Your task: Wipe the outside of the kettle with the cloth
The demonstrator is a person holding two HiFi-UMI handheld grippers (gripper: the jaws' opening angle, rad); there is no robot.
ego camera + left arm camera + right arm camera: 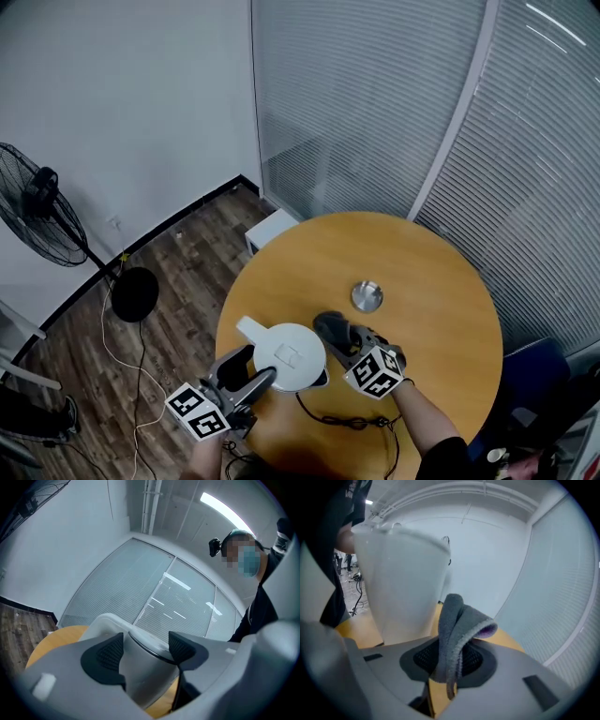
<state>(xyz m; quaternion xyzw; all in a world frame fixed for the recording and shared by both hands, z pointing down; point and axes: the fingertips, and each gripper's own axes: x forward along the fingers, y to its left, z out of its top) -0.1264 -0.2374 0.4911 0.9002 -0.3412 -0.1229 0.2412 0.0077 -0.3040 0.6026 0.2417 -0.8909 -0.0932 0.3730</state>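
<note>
**A:** Where do the tongs stand?

**B:** The left tongs [145, 646], at the lower left of the head view, are closed on the kettle [289, 354]. Their pads press a part of it just under the lid rim, holding it steady. The right tongs [447, 660] pinch the cloth [457, 625], a grey fold standing up between the pads.

**A:** And the kettle?

**B:** It stands upright at the lower centre of the head view, near the close edge of the tabletop [441, 281]. Its spout points to the upper left, and a cord [342, 420] trails back toward the person.

**A:** Is the cloth on it?

**B:** It is just beside the right wall. Whether it touches, I cannot tell.

**A:** So how far along is the wipe?

**B:** I'd judge it early or midway. The kettle is held, the cloth is gripped and it has been brought to one side. No streak or damp patch shows what has been covered. The spout side, the far wall and the part under the left pads look left to do.

**A:** Anything beyond the kettle?

**B:** A small metal disc [367, 296] lies mid-tabletop, well apart from the kettle. A fan [42, 211] stands on the floor at the far left.
</note>
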